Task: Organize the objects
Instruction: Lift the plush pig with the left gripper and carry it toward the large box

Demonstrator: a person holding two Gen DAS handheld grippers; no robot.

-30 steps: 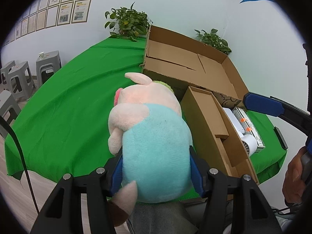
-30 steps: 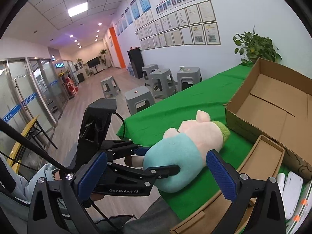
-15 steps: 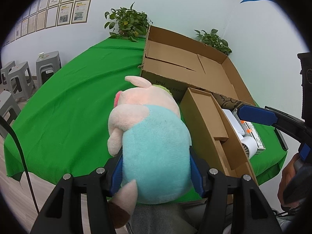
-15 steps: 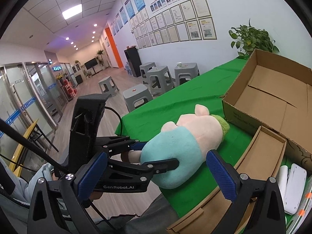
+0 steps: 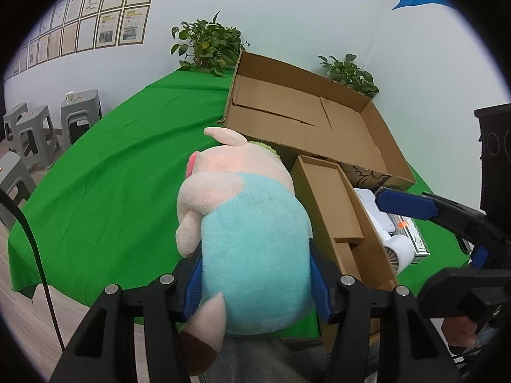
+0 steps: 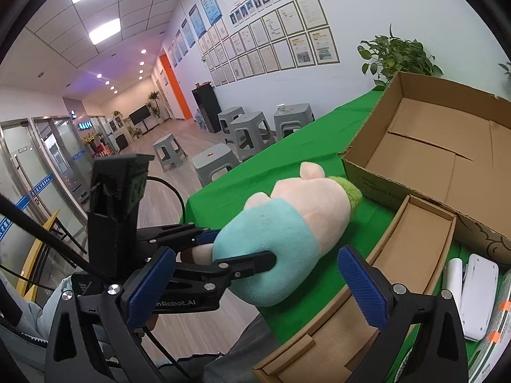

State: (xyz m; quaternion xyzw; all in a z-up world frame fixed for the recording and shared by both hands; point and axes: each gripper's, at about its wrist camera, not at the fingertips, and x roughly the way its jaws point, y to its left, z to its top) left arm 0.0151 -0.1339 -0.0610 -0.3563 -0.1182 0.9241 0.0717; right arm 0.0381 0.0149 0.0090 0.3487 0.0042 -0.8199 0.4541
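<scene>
right tool (image 6: pixel 258 281) nearer small box (image 6: pixel 412 242), gaping | left tool (image 5: pixel 255 274) squeezing plush pig (image 5: pixel 246 223) tighter

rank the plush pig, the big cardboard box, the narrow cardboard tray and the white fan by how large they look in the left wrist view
1. plush pig, though nearness to the camera inflates it
2. big cardboard box, close to it in apparent size
3. narrow cardboard tray
4. white fan

One plush pig (image 5: pixel 249 223) on the green table (image 5: pixel 121 172). Two cardboard boxes beside it: one large (image 5: pixel 306 121), one narrow (image 5: pixel 332 204). Two potted plants behind the large box (image 5: pixel 207 44) (image 5: pixel 349 71). Five grey stools (image 6: pixel 249 127) beyond the table's far edge. One paper cup (image 6: pixel 280 108) on a stool.
</scene>
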